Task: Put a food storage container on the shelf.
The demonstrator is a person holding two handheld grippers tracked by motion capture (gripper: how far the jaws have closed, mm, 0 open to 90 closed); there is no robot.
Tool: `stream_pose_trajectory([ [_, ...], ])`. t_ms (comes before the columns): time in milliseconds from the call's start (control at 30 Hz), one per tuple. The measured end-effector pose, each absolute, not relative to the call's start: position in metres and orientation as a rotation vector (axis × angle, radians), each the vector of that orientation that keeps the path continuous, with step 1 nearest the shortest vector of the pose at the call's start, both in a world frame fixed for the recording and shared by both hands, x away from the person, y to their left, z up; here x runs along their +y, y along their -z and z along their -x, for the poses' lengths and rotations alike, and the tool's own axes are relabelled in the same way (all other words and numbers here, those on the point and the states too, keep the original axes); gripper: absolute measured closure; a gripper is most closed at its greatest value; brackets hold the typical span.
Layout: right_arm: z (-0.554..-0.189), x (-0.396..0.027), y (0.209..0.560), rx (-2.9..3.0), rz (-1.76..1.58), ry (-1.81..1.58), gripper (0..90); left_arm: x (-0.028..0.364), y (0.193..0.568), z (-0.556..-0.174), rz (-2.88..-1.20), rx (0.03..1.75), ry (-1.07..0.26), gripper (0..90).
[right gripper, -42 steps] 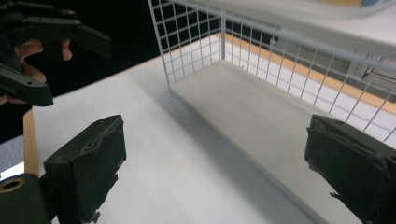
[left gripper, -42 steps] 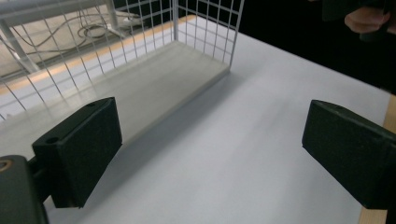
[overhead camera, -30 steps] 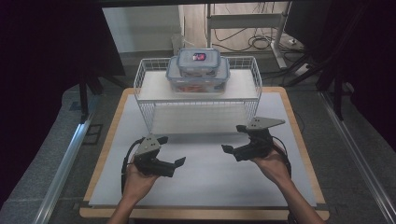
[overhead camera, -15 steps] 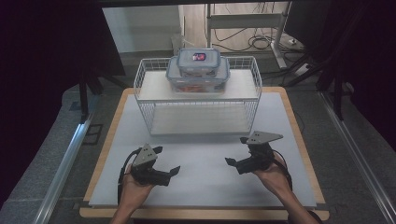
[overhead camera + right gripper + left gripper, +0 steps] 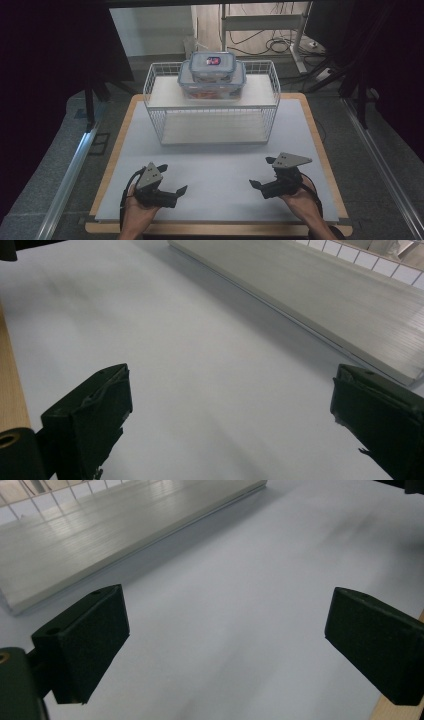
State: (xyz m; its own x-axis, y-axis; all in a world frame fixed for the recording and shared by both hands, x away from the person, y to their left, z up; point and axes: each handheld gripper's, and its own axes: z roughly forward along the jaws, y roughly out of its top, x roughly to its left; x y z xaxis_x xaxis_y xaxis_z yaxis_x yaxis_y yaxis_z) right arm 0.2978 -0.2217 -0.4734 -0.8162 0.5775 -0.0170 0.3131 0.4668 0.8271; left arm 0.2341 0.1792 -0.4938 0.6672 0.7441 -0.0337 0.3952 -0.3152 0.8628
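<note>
Pulling both grippers back toward the person

Drawing away from the wire rack (image 5: 212,120), the left gripper (image 5: 172,192) and right gripper (image 5: 260,186) now sit low near the counter's (image 5: 220,165) front edge, farther from the rack than a second ago. Both sets of jaws stand wide apart, holding nothing. The stacked food boxes (image 5: 212,75) rest on the rack's top shelf, well apart from either gripper, suggesting the work there is finished.

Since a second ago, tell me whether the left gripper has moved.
Yes. In the high view the left gripper has pulled back toward the person, away from the wire rack and closer to the table's near edge. The rack stayed put.
</note>
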Motion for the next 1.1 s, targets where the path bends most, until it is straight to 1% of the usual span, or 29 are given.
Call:
stream_pose_trajectory([
  [233, -0.290, -0.225, 0.477, 2.424, -0.755, -1.247, 3.0, 0.187, 0.498, -0.225, -1.950, 0.921, -0.472, 3.9],
  [433, -0.284, -0.228, 0.481, 2.424, -0.747, -1.210, 2.8, 0.190, 0.504, -0.217, -1.997, 0.942, -0.514, 3.5],
  [667, -0.278, -0.236, 0.484, 2.412, -0.779, -1.186, 2.7, 0.196, 0.507, -0.210, -2.004, 0.966, -0.536, 2.7],
  [1100, -0.273, -0.253, 0.497, 2.427, -0.865, -1.153, 2.7, 0.200, 0.518, -0.212, -2.021, 1.016, -0.542, 1.3],
])
